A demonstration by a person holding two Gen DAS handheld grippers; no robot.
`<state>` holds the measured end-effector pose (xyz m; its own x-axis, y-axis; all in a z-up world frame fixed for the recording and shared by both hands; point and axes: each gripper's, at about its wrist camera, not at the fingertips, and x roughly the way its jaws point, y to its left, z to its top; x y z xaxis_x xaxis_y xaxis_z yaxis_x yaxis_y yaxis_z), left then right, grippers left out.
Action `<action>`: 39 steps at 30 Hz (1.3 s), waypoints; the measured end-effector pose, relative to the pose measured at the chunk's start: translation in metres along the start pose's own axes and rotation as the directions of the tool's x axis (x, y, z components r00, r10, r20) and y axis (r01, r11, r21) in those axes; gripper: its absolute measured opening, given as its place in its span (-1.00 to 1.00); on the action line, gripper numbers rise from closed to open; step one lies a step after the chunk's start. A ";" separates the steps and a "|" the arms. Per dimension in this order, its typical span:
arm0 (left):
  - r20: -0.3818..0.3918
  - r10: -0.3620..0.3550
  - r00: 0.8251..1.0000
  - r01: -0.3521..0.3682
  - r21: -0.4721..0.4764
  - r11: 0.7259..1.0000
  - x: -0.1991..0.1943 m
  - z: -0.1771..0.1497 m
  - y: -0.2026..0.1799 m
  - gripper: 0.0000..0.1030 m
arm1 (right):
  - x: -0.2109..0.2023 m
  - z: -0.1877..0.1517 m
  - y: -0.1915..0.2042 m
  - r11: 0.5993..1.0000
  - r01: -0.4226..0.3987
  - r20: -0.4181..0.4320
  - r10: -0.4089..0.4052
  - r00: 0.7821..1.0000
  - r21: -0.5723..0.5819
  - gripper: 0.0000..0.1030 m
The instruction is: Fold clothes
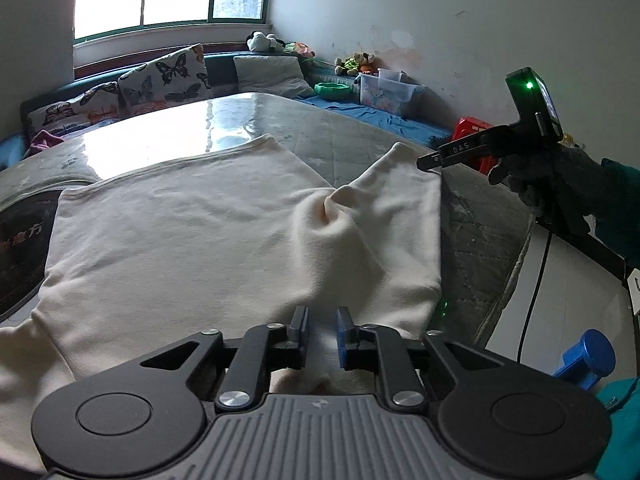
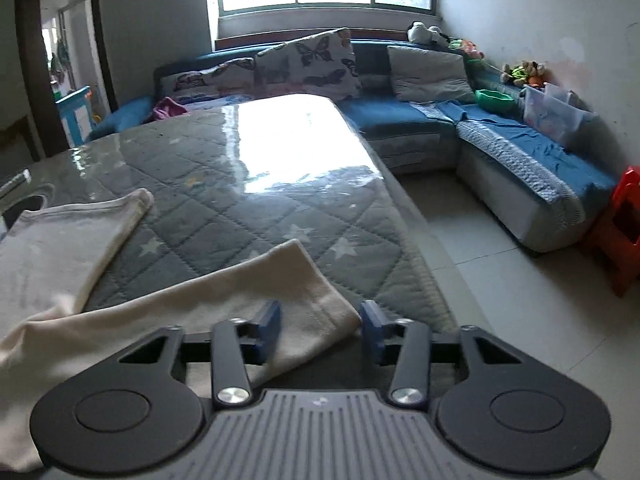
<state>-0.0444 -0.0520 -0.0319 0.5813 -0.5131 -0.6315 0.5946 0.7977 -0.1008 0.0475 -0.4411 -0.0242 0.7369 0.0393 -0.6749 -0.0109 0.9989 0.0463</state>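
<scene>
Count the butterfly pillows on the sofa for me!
2. One butterfly pillow leans upright at the sofa back under the window; the other butterfly pillow sits left beside it. More may be hidden.

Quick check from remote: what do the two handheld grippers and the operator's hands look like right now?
Both grippers have black linkage arms, blue finger pads and a ribbed grey body. The right unit shows a green light and a black cable. The right hand wears a dark knit glove and teal sleeve.
</scene>
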 end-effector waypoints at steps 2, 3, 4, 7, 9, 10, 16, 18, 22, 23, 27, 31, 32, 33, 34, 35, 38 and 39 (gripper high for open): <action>0.000 -0.001 1.000 0.001 0.001 1.000 -0.001 -0.001 -0.002 -0.61 | -0.005 0.000 0.004 1.000 0.001 0.007 -0.001 1.000 -0.016 -0.80; 0.000 -0.001 1.000 0.001 0.004 1.000 -0.001 -0.001 -0.003 -0.58 | -0.007 -0.001 0.007 0.999 0.018 0.014 -0.018 1.000 -0.032 -0.82; 0.000 -0.002 1.000 0.002 0.008 1.000 -0.001 -0.001 -0.003 -0.55 | -0.009 -0.002 0.009 0.998 0.031 0.021 -0.030 0.999 -0.045 -0.83; -0.001 -0.009 1.000 0.009 0.015 1.000 -0.001 -0.002 -0.005 -0.55 | -0.022 -0.004 0.013 0.993 0.090 0.051 -0.086 0.995 -0.082 -0.84; 0.000 -0.017 1.000 0.017 0.015 1.000 -0.001 -0.002 -0.005 -0.55 | -0.031 -0.005 0.011 0.987 0.132 0.069 -0.126 0.990 -0.091 -0.84; 0.000 -0.021 1.000 0.021 0.015 1.000 -0.001 -0.002 -0.005 -0.55 | -0.036 -0.006 0.009 0.984 0.156 0.076 -0.149 0.986 -0.089 -0.84; 0.008 -0.048 0.999 0.048 0.018 0.999 0.004 -0.001 -0.012 -0.51 | -0.036 -0.018 0.000 0.970 0.234 0.060 -0.230 0.971 -0.072 -0.84; 0.011 -0.052 0.999 0.051 0.020 0.998 0.005 -0.002 -0.013 -0.45 | -0.025 -0.023 -0.002 0.968 0.238 0.028 -0.237 0.971 -0.072 -0.82; 0.005 -0.057 0.998 0.057 0.005 0.998 0.002 0.000 -0.008 -0.44 | -0.028 -0.018 -0.001 0.967 0.249 0.035 -0.248 0.968 -0.060 -0.66; 0.004 -0.052 0.999 0.052 0.001 0.999 0.001 0.001 -0.006 -0.43 | -0.032 -0.015 0.000 0.967 0.247 0.045 -0.245 0.969 -0.062 -0.66; 0.023 -0.017 1.000 0.018 -0.034 0.999 -0.007 0.007 0.008 -0.42 | -0.048 0.000 0.020 0.982 0.155 0.093 -0.145 0.985 -0.112 -0.63; 0.053 0.067 0.996 -0.062 -0.091 0.994 -0.016 0.014 0.034 -0.29 | -0.050 0.011 0.053 0.983 -0.037 0.081 0.052 0.995 -0.177 -0.58; 0.056 0.091 0.994 -0.085 -0.107 0.991 -0.017 0.015 0.042 -0.28 | -0.048 0.014 0.063 0.977 -0.085 0.068 0.100 0.993 -0.195 -0.58; 0.056 0.112 0.992 -0.104 -0.127 0.986 -0.018 0.016 0.049 -0.28 | -0.046 0.015 0.072 0.969 -0.128 0.057 0.143 0.988 -0.213 -0.58; 0.053 0.132 0.990 -0.123 -0.150 0.981 -0.019 0.016 0.057 -0.28 | -0.043 0.017 0.082 0.958 -0.171 0.046 0.186 0.982 -0.229 -0.58; 0.049 0.152 0.987 -0.141 -0.174 0.975 -0.019 0.016 0.065 -0.28 | -0.040 0.018 0.091 0.948 -0.204 0.032 0.219 0.975 -0.246 -0.58; 0.040 0.195 0.980 -0.181 -0.233 0.956 -0.022 0.012 0.086 -0.28 | -0.029 0.020 0.119 0.910 -0.292 -0.015 0.301 0.953 -0.295 -0.58; 0.038 0.205 0.978 -0.190 -0.246 0.950 -0.023 0.011 0.091 -0.28 | -0.024 0.019 0.127 0.898 -0.310 -0.031 0.316 0.948 -0.312 -0.58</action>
<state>0.0018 0.0287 -0.0183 0.7119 -0.3501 -0.6087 0.3180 0.9336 -0.1650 0.0409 -0.3154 0.0119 0.6740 0.3542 -0.6482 -0.4494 0.8931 0.0206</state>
